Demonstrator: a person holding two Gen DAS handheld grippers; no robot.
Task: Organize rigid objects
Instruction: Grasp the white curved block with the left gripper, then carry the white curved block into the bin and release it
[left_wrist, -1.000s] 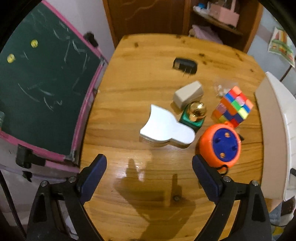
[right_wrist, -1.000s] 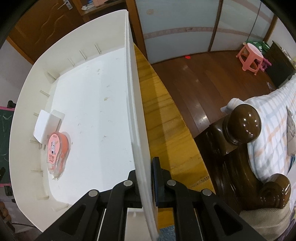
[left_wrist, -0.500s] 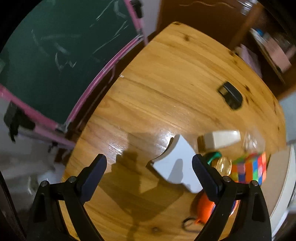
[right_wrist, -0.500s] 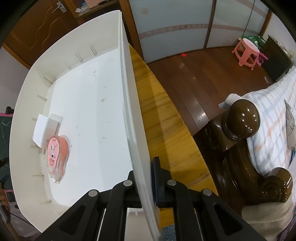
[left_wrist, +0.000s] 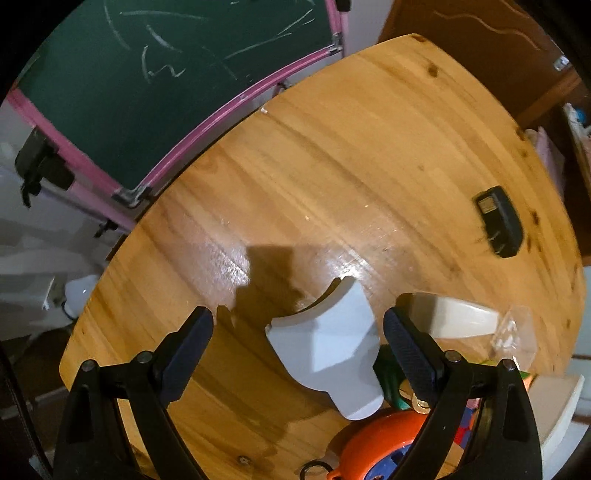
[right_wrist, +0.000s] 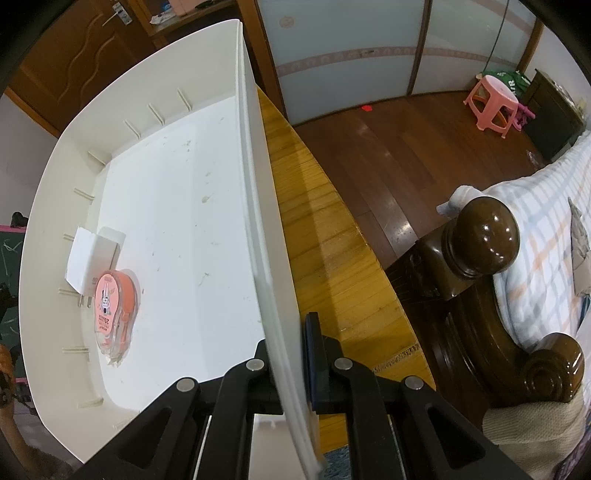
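Observation:
My left gripper (left_wrist: 297, 334) is open and points down over the wooden table (left_wrist: 332, 166), with a flat white shaped piece (left_wrist: 328, 350) between its fingers but untouched. Around it lie a beige block (left_wrist: 454, 319), an orange and blue round toy (left_wrist: 380, 446), a green object (left_wrist: 388, 376) partly hidden by the right finger, and a black plug adapter (left_wrist: 500, 221). My right gripper (right_wrist: 291, 354) is shut on the near wall of the white bin (right_wrist: 258, 221). In the bin lie a white adapter (right_wrist: 92, 262) and an orange correction tape (right_wrist: 114, 310).
A green chalkboard with a pink frame (left_wrist: 147, 92) stands off the table's left edge. A clear plastic wrapper (left_wrist: 513, 332) lies at the right. Beside the bin run the table's edge (right_wrist: 332, 258), a dark wooden bedpost (right_wrist: 484, 236) and floor with a pink stool (right_wrist: 491, 99).
My left gripper has rolled and come lower, moving over the white shaped piece, which now sits between its open fingers. My right gripper stays clamped on the bin wall.

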